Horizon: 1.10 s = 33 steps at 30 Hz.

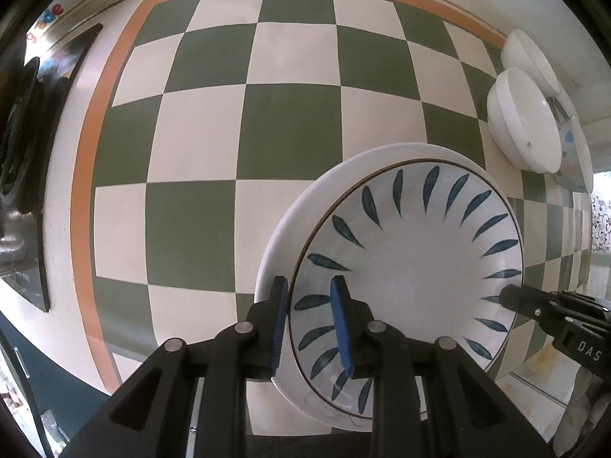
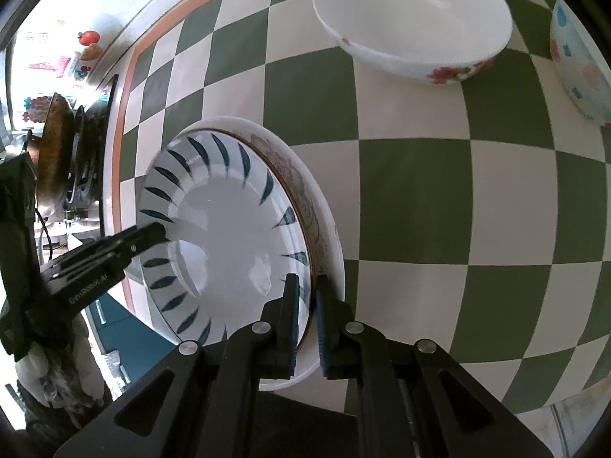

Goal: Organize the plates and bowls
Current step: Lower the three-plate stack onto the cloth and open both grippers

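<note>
Past the worktop's (image 1: 214,133) left edge, beyond the orange border of its green-and-white checked top, a dark wok (image 2: 57,149) stands on a hob, with coloured stickers on the wall behind it.

The left claw (image 1: 311,324) points straight down at the left side of the plates. Its blue pads (image 1: 341,332) stand a narrow way apart with the rim of the leaf plate (image 1: 412,259) between them. The outer pad is just beside the rim and bare plate shows in front of the inner one, so neither looks to be pressing.

The leaf plate, white with a ring of dark blue leaves and a thin brown edge, lies in a larger white plate (image 1: 301,206). It is shifted off centre, so the white plate's rim shows as a crescent on the far and left sides in the left wrist view. A faint flower pattern can be made out on that rim in the right wrist view. The pair sits at the worktop's near edge, towards its left end, well apart from the bowls.

The right claw (image 2: 307,320) comes steeply down on the right side. Its jaws are nearly together, clamped on the leaf plate's brown edge, with the outer finger over the white plate's rim.

Further right, towards the far edge, stands a white bowl (image 2: 412,26) with red flowers on its side. Just beside it, at the right end, is a spotted bowl (image 2: 580,61), tilted in the picture and partly cut off.
</note>
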Tool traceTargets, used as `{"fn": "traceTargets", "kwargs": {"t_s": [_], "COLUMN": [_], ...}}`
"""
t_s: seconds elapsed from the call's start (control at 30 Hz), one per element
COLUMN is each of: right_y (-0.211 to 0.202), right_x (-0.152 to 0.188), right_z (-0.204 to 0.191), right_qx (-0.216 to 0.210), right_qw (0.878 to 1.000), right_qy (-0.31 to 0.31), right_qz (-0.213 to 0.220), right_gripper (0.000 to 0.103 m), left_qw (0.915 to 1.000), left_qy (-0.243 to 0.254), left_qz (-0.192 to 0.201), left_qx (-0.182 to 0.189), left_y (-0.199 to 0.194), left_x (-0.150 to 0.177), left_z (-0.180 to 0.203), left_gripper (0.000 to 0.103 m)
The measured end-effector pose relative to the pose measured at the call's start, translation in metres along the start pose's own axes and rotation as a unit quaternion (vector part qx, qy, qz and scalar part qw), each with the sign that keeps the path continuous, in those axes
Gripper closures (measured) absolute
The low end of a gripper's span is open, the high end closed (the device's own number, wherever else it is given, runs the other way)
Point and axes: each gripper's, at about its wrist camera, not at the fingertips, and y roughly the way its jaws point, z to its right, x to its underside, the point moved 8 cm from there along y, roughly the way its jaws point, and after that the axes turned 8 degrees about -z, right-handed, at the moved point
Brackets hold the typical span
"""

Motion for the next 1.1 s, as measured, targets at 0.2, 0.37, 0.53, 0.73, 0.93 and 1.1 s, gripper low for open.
{"fn": "traceTargets", "kwargs": {"t_s": [0.2,0.37,0.53,0.73,0.93,1.1], "right_y": [-0.012,-0.037,-0.069,-0.096,-0.122,-0.139], "right_x": [0.007,0.023,0.054,0.098,0.140,0.165], "right_z": [-0.005,-0.024,-0.052,-0.070,-0.081,-0.086], "right_qx": [0.025,0.047,0.073,0.081,0.089,0.090], "right_qw": [0.999,0.997,0.991,0.986,0.978,0.972], "right_qy": [-0.001,-0.017,-0.040,-0.044,-0.044,-0.037], "right_qz": [0.021,0.057,0.102,0.142,0.185,0.216], "right_gripper": [0.091,0.090,0.090,0.058,0.025,0.016], "left_qw": [0.9999,0.9989,0.9949,0.9869,0.9796,0.9749], "left_qy": [-0.008,-0.002,0.012,0.026,0.031,0.032], "left_qz": [0.012,0.046,0.099,0.158,0.198,0.219], "left_qx": [0.002,-0.004,-0.010,-0.018,-0.020,-0.019], "left_y": [-0.011,-0.037,-0.078,-0.127,-0.156,-0.173], "left_x": [0.009,0.026,0.056,0.084,0.113,0.134], "left_z": [-0.006,-0.006,-0.007,-0.005,-0.007,-0.007], "left_gripper": [0.082,0.082,0.073,0.021,0.004,0.004]}}
